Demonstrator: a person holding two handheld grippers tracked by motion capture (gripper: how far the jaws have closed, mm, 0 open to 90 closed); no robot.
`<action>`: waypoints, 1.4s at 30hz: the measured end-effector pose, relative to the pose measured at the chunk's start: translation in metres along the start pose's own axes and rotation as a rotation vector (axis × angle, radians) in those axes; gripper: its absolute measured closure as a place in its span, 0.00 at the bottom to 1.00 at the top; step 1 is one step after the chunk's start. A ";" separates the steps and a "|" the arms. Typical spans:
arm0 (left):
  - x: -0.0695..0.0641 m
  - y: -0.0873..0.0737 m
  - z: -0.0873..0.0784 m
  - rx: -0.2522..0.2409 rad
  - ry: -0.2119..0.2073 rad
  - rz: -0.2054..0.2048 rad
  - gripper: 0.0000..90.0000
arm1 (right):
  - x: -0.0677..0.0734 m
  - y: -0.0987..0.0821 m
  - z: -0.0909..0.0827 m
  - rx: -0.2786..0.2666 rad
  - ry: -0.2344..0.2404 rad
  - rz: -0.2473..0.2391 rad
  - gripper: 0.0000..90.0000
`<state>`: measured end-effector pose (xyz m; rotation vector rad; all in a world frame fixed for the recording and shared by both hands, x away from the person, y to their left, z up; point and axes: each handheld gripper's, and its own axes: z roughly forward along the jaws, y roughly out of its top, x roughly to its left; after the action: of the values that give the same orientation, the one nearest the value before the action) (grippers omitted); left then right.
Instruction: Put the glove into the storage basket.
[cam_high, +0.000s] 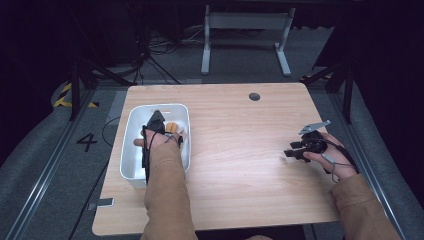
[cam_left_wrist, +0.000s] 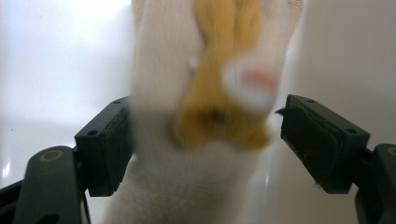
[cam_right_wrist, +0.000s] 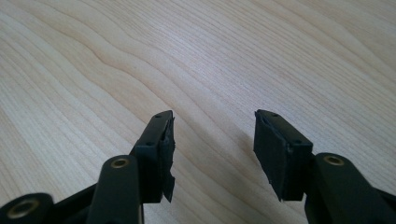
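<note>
A soft white and orange-yellow toy (cam_left_wrist: 210, 93) lies inside a white bin (cam_high: 131, 150) at the table's left; in the high view its orange part (cam_high: 172, 127) shows beside my hand. My left gripper (cam_high: 156, 120) points down into the bin, and in its own view the left gripper (cam_left_wrist: 205, 126) straddles the toy with its jaws open: the left pad (cam_left_wrist: 114, 140) lies against the fabric, while the right pad (cam_left_wrist: 310, 144) stands just off it. My right gripper (cam_high: 291, 151) rests low over the wood at the right, open. Nothing sits between the right gripper (cam_right_wrist: 212, 135) jaws.
The wooden table (cam_high: 235, 165) has a small round hole (cam_high: 254, 96) near its far edge. The bin's walls closely surround my left gripper. Beyond the table, a white desk frame (cam_high: 245, 30) and cables stand on the grey floor.
</note>
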<state>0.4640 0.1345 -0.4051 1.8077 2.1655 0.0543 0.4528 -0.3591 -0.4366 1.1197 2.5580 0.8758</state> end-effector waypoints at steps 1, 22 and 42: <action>0.000 0.000 -0.001 -0.007 -0.003 0.004 0.21 | 0.000 0.000 0.000 -0.001 0.000 -0.002 0.55; -0.001 0.000 -0.046 -0.131 -0.005 0.166 0.23 | -0.002 0.001 0.002 -0.003 -0.007 -0.008 0.52; -0.052 -0.028 -0.100 -0.339 -0.214 0.528 0.30 | -0.007 -0.004 -0.007 -0.071 0.052 0.028 0.52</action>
<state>0.4183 0.0958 -0.3059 2.0129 1.3920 0.3112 0.4523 -0.3694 -0.4334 1.1294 2.5365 1.0073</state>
